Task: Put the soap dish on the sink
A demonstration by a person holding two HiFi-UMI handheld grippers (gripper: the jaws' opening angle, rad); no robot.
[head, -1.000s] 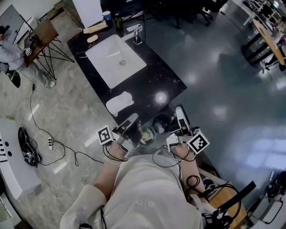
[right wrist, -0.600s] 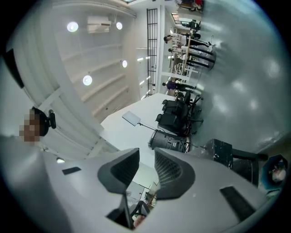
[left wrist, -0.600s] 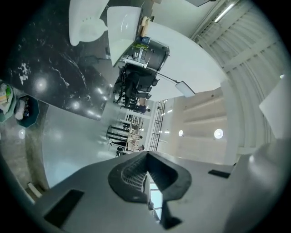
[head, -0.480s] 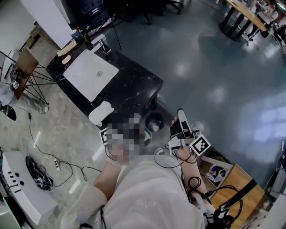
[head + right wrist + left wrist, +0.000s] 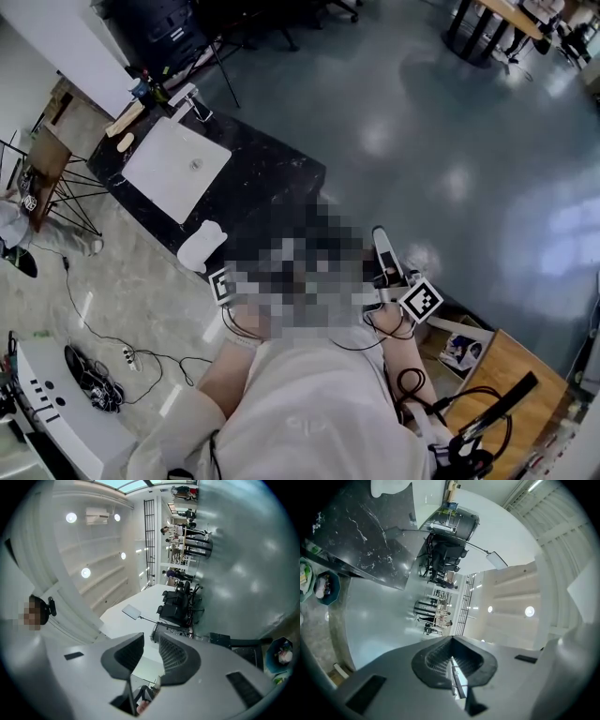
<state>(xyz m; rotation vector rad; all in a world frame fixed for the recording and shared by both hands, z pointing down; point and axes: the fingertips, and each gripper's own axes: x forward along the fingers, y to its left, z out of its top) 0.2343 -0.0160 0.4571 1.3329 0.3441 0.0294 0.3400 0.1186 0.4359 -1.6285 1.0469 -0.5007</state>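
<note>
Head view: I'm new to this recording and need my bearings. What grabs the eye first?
The black marbled counter stands out at upper left, a white sink set in it. A white soft-looking thing lies at the counter's near end, and glossy grey floor fills the right.

- Head view: soft, even, rather dim light; pale glare pools on the glossy floor (image 5: 450,178); the white sink (image 5: 169,176) reads bright and flat; shadows faint; edges bowed.
- Gripper views: strong fisheye bending, black vignetted corners; round lamps (image 5: 71,517) flare white; nearest foreground soft.
</note>
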